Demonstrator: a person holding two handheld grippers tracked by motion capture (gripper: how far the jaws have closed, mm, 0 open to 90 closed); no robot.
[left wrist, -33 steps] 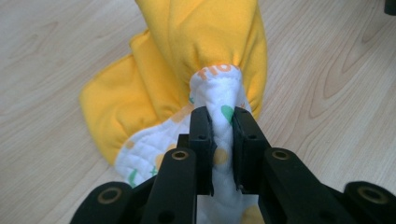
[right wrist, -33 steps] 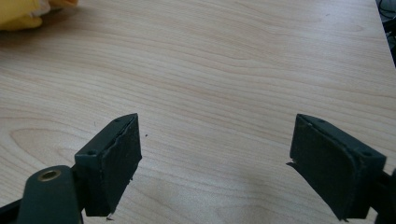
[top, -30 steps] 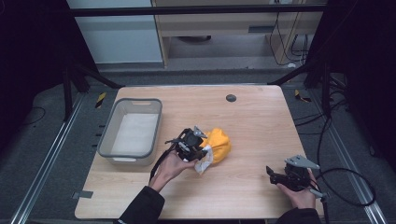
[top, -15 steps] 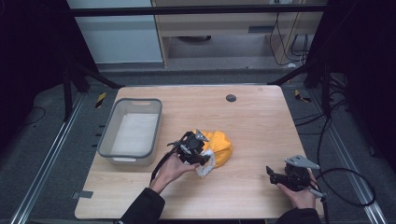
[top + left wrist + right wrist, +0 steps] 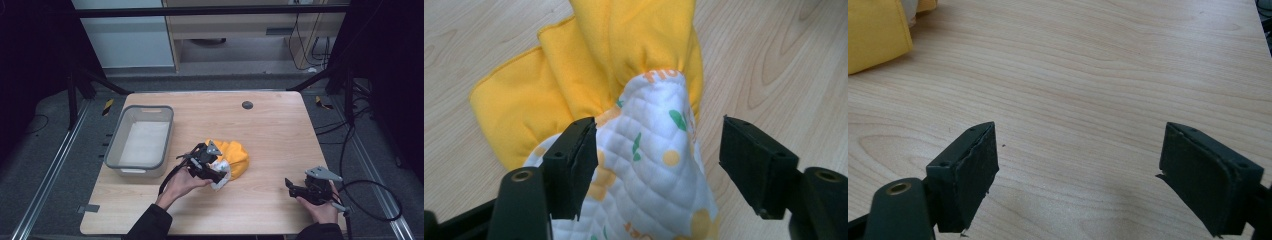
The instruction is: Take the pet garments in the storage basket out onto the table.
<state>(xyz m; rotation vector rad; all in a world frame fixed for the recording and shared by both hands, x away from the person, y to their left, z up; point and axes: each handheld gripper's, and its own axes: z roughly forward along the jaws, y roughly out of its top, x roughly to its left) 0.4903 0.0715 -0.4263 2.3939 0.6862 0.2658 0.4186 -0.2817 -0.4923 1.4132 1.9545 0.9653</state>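
Left gripper view: my left gripper (image 5: 656,160) has just been opening, fingers (image 5: 574,160) apart around the yellow-and-white cloth (image 5: 644,100); right gripper (image 5: 1078,175) gapes idle. Lifting away could snag and drag it.

Cloth (image 5: 235,156) right of bin (image 5: 141,142)

A pale wooden table (image 5: 280,130) stands on dim grey carpet (image 5: 50,165), with a light cabinet (image 5: 130,40) behind.
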